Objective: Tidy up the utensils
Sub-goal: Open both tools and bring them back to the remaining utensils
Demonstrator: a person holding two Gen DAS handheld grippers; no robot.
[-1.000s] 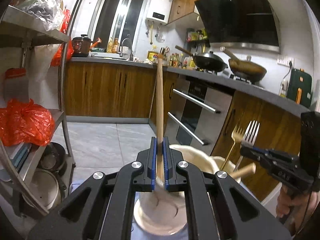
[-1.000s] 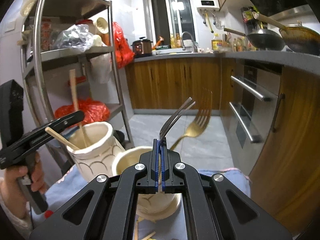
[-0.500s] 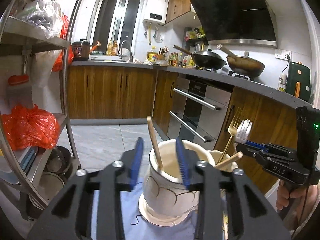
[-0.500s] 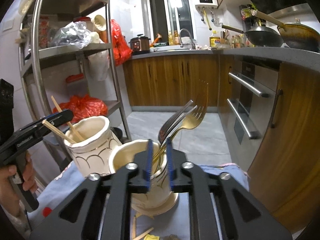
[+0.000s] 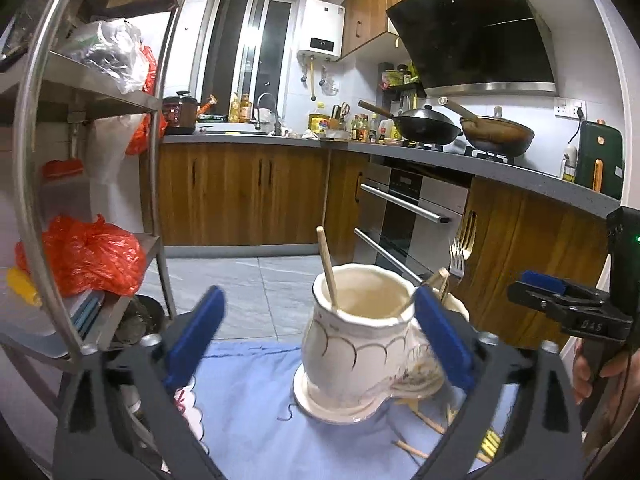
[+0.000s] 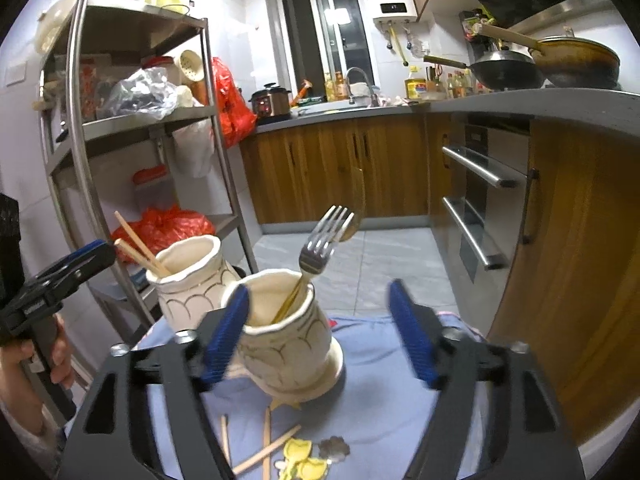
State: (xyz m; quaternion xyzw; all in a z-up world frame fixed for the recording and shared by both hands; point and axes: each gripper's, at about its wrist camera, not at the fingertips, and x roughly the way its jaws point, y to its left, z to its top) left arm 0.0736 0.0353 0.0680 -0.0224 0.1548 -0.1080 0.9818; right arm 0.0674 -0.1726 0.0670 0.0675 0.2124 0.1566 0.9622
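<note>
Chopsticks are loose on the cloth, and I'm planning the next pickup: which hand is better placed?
Probably the right: its open gripper looks down on the loose chopsticks, which lie just below its jaws.

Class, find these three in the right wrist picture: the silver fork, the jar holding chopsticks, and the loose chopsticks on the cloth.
Silver fork (image 6: 320,246): right wrist view, tines.
Chopstick jar (image 6: 192,292): right wrist view, body.
Loose chopsticks (image 6: 266,438): right wrist view, mid-shaft.

A: Background was a regular kitchen: steel rack with a red plastic bag on its lower shelf, rice cooker on the counter.

B: Yep, black wok and brown pan sat side by side under the range hood.
</note>
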